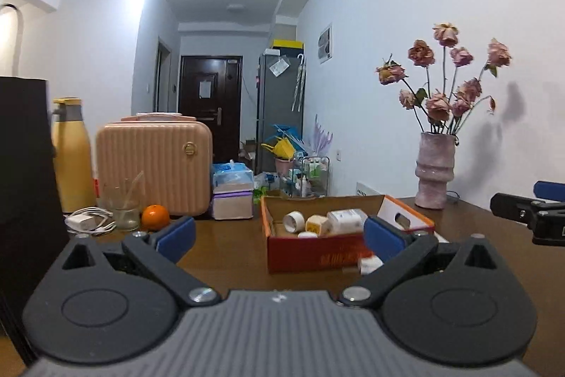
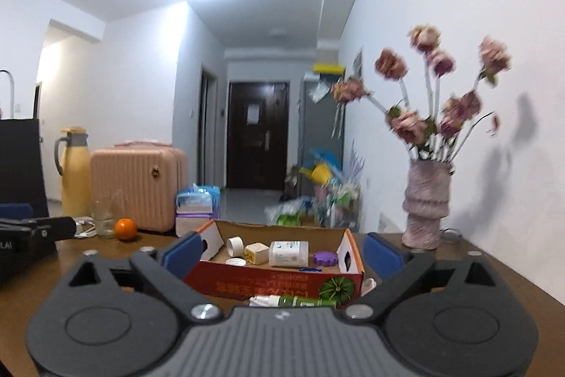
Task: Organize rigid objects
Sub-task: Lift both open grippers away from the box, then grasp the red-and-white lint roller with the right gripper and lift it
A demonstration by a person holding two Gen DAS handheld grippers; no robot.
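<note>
A red cardboard box (image 2: pixel 275 281) is seen on the brown counter (image 2: pixel 494 271); within it lie a white tape roll (image 2: pixel 235 245), a cream cube (image 2: pixel 256 252), a white labelled bottle (image 2: pixel 288 253) and a purple cap (image 2: pixel 325 259). A green-and-white spray bottle (image 2: pixel 293 301) lies before the box. Left claw (image 1: pixel 279 234) and right claw (image 2: pixel 282 251) are both spread wide, nothing gripped. Box lettering appears inverted, unreadable
</note>
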